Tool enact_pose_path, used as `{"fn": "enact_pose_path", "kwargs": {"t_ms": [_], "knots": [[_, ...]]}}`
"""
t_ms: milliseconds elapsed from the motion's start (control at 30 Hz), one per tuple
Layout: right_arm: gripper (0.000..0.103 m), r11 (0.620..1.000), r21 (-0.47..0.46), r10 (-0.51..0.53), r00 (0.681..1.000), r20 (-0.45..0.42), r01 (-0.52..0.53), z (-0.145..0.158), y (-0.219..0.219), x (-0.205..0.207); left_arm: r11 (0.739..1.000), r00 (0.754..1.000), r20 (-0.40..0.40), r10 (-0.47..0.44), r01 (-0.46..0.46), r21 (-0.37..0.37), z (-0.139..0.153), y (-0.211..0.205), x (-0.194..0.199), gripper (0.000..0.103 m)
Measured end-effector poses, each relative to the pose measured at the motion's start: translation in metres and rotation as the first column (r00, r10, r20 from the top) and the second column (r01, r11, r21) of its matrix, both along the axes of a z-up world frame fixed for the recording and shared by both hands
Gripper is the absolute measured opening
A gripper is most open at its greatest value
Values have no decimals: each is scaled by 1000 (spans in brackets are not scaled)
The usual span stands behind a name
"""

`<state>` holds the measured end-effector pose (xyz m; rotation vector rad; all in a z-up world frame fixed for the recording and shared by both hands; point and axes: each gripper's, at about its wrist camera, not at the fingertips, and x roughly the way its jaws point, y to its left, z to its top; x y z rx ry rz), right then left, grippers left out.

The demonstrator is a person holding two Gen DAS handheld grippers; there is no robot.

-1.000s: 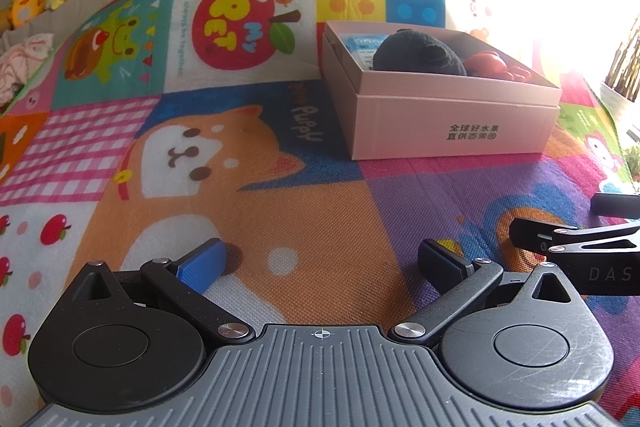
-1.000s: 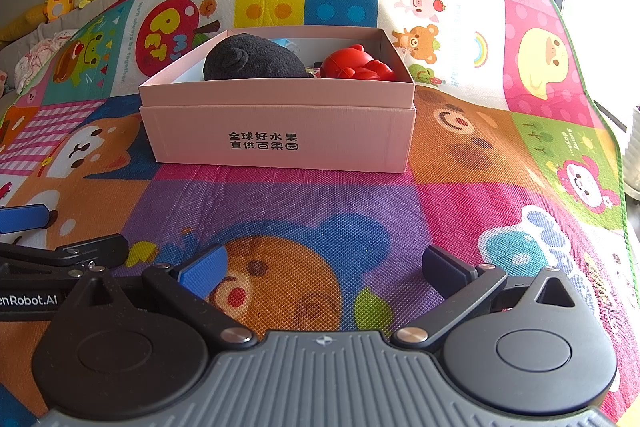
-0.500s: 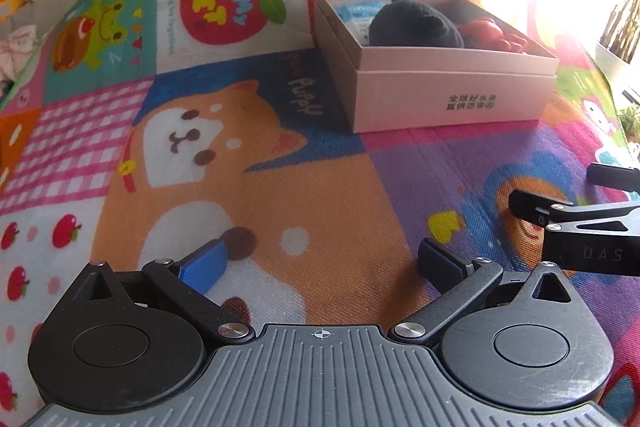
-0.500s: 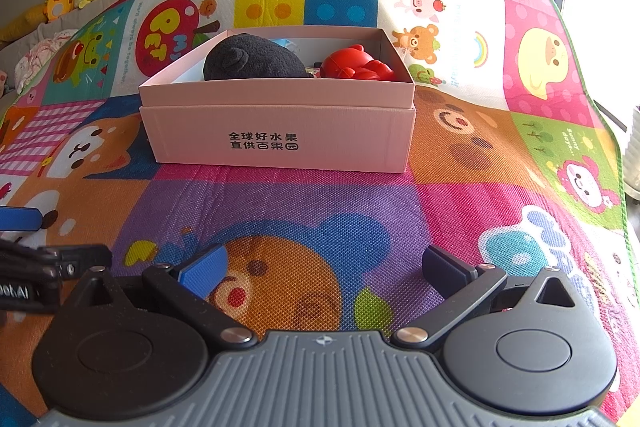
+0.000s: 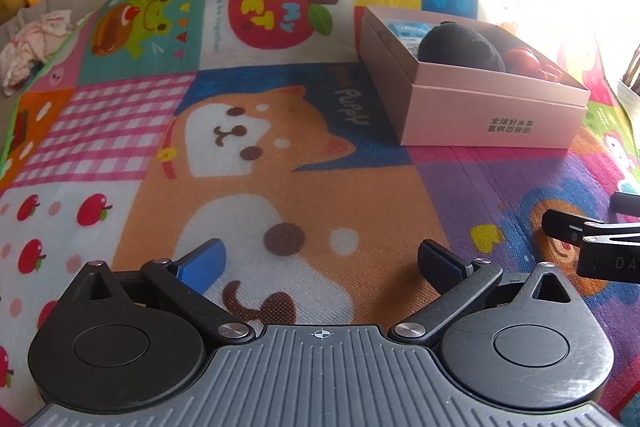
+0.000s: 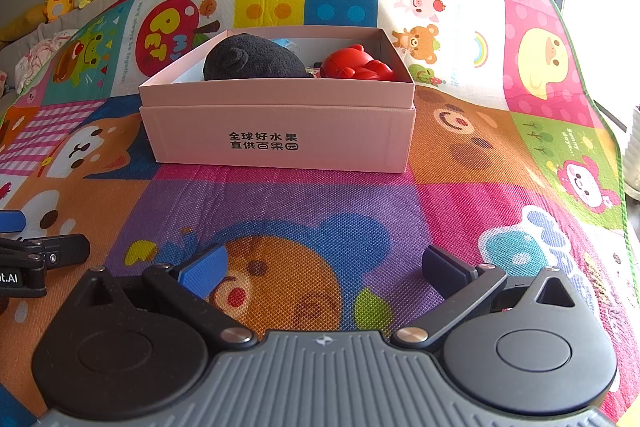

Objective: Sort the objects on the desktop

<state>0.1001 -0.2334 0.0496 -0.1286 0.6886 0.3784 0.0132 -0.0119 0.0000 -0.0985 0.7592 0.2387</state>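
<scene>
Both the left gripper (image 5: 320, 261) and right gripper (image 6: 324, 263) hover with jaws spread, empty, above the play mat (image 6: 304, 203). At twelve o'clock sits the pink box (image 6: 280, 139) printed "全球好水果", holding a black plush (image 6: 252, 61) and red toy (image 6: 356, 67). Since earlier, the left view has swung, showing "MY PET" (image 5: 276, 11).

Sorted items sitting in the pink box (image 6: 276, 139)
Dark plush toy (image 6: 252, 61) lying left, red toy (image 6: 354, 69) resting right, both inside.
</scene>
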Motion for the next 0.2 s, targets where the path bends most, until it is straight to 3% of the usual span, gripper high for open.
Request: {"fn": "enact_pose_path", "kwargs": {"t_ms": [200], "knots": [[103,1000,0,0,1000,0,0,0,1,0,1000,1000,14,-3,3,-6,0,0,-1,103]]}}
